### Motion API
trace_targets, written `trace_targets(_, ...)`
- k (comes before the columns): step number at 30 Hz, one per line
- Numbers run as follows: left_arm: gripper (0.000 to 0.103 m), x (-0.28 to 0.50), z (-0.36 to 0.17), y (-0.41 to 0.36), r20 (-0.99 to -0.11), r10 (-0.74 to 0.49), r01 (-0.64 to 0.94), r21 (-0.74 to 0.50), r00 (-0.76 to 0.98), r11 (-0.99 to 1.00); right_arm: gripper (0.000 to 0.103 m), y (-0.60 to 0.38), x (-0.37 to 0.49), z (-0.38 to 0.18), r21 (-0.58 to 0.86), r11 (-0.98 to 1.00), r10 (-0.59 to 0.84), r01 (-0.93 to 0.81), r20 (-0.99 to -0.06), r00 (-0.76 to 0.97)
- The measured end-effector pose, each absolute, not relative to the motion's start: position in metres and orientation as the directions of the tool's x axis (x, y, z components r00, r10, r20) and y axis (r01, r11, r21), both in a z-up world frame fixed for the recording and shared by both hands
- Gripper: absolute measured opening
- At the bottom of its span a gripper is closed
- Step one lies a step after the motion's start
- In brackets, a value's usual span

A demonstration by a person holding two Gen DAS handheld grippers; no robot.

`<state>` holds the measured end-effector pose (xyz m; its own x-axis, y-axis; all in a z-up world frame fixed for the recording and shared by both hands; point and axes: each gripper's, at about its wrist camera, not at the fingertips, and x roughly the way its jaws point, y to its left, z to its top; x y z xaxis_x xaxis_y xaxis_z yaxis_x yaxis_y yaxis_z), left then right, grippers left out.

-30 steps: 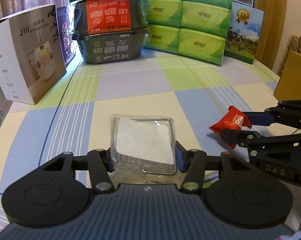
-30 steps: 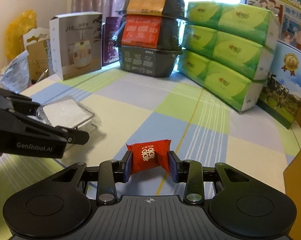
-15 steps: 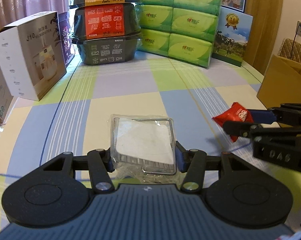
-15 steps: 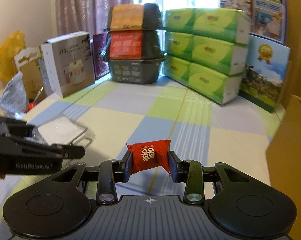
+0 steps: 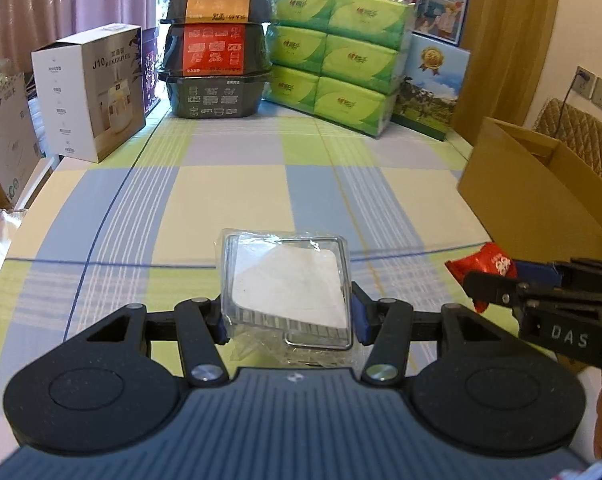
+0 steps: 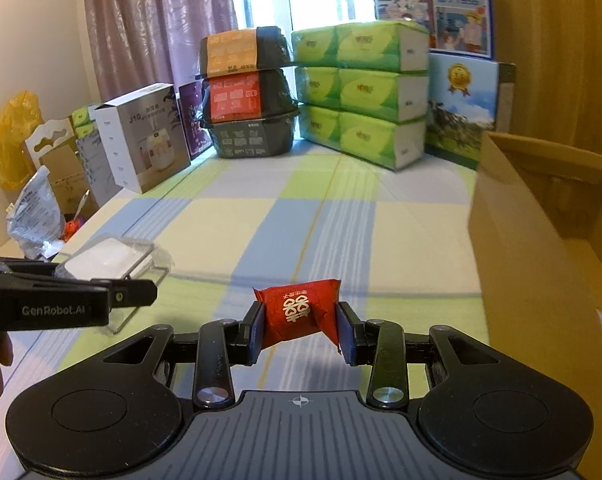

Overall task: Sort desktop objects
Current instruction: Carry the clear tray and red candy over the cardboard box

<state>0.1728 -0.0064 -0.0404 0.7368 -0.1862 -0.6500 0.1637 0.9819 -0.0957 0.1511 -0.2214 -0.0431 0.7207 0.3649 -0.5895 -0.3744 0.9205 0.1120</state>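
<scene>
My left gripper (image 5: 287, 322) is shut on a clear plastic packet (image 5: 287, 284) with a white pad and metal clips inside, held above the checked tablecloth. My right gripper (image 6: 301, 330) is shut on a red candy packet (image 6: 299, 310) with white characters. In the left wrist view the red candy packet (image 5: 483, 266) and the right gripper (image 5: 497, 280) hang at the right, just below the open cardboard box (image 5: 541, 196). In the right wrist view the left gripper (image 6: 141, 286) with the clear packet (image 6: 109, 258) sits at the left, and the cardboard box (image 6: 541, 240) stands close on the right.
At the far end stand stacked black food tubs (image 5: 217, 48), green tissue packs (image 5: 341, 56) and a milk carton box (image 5: 433, 88). A white humidifier box (image 5: 89, 92) and more boxes line the left edge. A crumpled silver bag (image 6: 33, 216) lies left.
Both grippers have risen and pulled back from the table with their packets still held. The cardboard box has come further into view on the right.
</scene>
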Motion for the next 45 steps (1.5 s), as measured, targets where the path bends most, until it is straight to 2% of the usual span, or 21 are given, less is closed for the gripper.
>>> trace_targets(9,0.049,0.119,-0.045,-0.028,-0.674,-0.188,0.144,-0.121,0.715,0.982,0.035,-0.250,0.090,-0.038,0.119,0.931,0.342,-0.345,-0.613,0.712)
trace_targets(22,0.049,0.049,-0.016,-0.058,-0.681,-0.183,0.107,-0.153,0.709,0.982,0.035,-0.293,0.018,-0.015,0.152,0.942,0.328,-0.299,-0.603,0.727)
trace_targets(45,0.049,-0.012,0.023,-0.143,-0.660,-0.277,0.240,-0.149,0.698,0.959,0.035,-0.384,-0.042,0.027,0.164,0.976,0.210,-0.141,-0.557,0.804)
